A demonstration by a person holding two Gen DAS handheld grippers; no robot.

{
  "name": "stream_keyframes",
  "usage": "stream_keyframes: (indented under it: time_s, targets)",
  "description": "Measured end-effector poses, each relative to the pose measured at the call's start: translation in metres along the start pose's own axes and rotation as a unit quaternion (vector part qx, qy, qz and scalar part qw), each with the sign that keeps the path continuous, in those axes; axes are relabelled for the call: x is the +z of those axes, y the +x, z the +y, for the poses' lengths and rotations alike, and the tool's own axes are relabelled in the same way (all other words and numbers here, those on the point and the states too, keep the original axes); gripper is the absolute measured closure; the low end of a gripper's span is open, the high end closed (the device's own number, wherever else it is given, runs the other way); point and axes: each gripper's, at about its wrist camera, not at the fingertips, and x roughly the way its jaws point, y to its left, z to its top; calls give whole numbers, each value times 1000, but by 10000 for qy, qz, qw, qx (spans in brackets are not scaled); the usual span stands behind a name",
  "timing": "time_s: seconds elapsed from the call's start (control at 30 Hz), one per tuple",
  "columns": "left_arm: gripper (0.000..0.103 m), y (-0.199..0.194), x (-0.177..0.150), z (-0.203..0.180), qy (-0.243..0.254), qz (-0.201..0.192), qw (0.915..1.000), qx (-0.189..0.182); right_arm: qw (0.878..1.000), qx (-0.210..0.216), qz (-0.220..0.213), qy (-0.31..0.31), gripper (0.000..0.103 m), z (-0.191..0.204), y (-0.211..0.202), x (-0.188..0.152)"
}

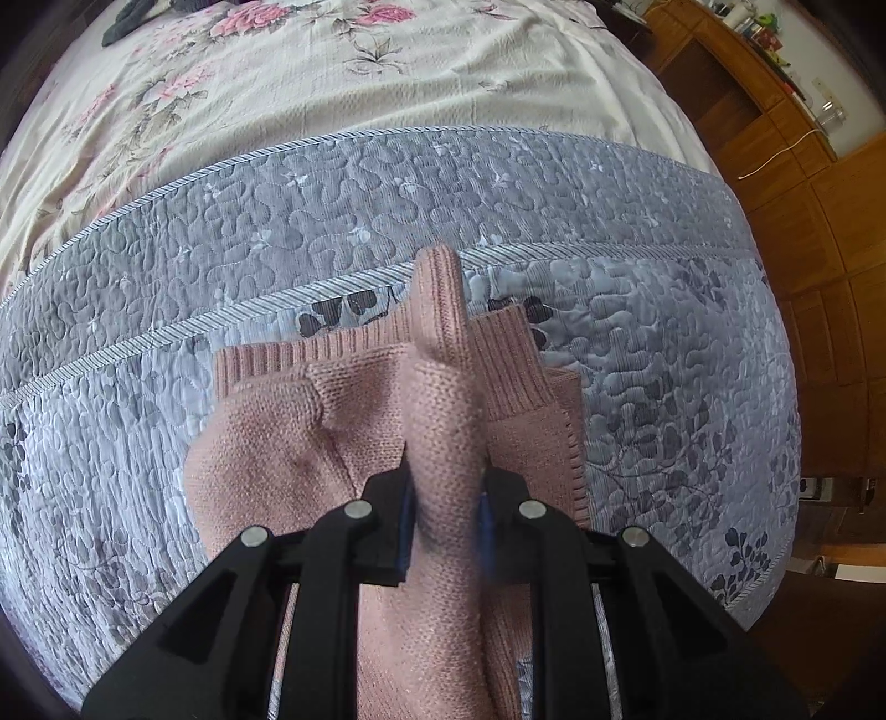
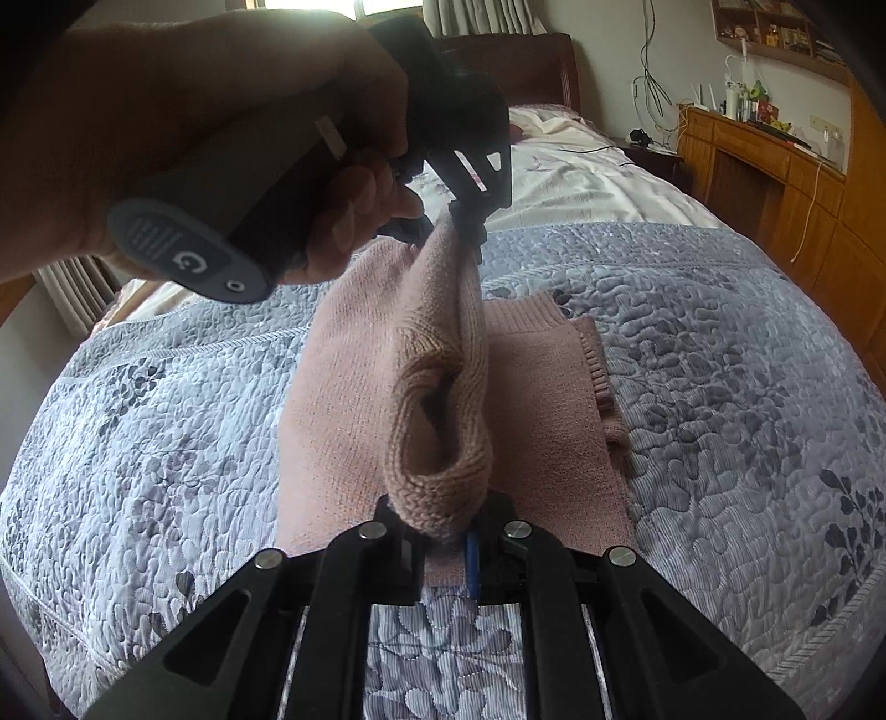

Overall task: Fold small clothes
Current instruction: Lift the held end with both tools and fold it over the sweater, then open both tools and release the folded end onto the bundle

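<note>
**Pink knit mid-fold, both claws gripping**

On the bed, over the grey quilted coverlet (image 2: 692,354), lies a pink knitted garment (image 2: 542,399), part flat and part lifted. The left claw (image 1: 443,498) is pressed together on a thick fold of the knit, which bulges up between its fingers; the right wrist view shows that claw (image 2: 465,232), held by a hand (image 2: 183,127), pinching the far end of the raised fold. The right claw (image 2: 448,531) pinches the near end, where the knit rolls into a loose loop just above its fingers. Between the two, a ridge of fabric hangs clear of the layer lying on the coverlet.

The task looks partway done: the flat layer has a ribbed hem (image 2: 526,315) and a ribbed edge (image 2: 598,376) lying fairly squarely, so some folding seems in place. The lifted ridge has not yet been laid down, and the fold wants smoothing afterwards. Whether other clothes wait is unclear; a dark item (image 1: 133,22) lies well apart on the floral sheet (image 1: 332,83).
</note>
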Motion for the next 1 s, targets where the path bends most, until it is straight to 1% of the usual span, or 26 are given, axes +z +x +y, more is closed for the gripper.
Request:
stream_keyframes:
  time_s: [0.4,0.5,0.57,0.77,0.9,1.0]
  targets:
    - [87,40,-11,-40,201,-84,9991,366,9990,30,185,402,93,-44,18,-21]
    - [87,48,-14,-47,206,-164,9986,461,9986,13,225,470,93,-53,21,-28]
    - [87,52,-17,-55,304,-227,9978,544,9983,4,252,529,93,-60,23,-33]
    - [87,57,-27,-77,543,-560,9943,731,9971,-14,263,710,93,-76,24,-44]
    - [87,69,-28,-81,506,-572,9939,790,9960,82,338,826,93,-85,30,-48]
    - [86,74,-28,-83,577,-607,9927,864,9950,183,392,900,93,-90,34,-50]
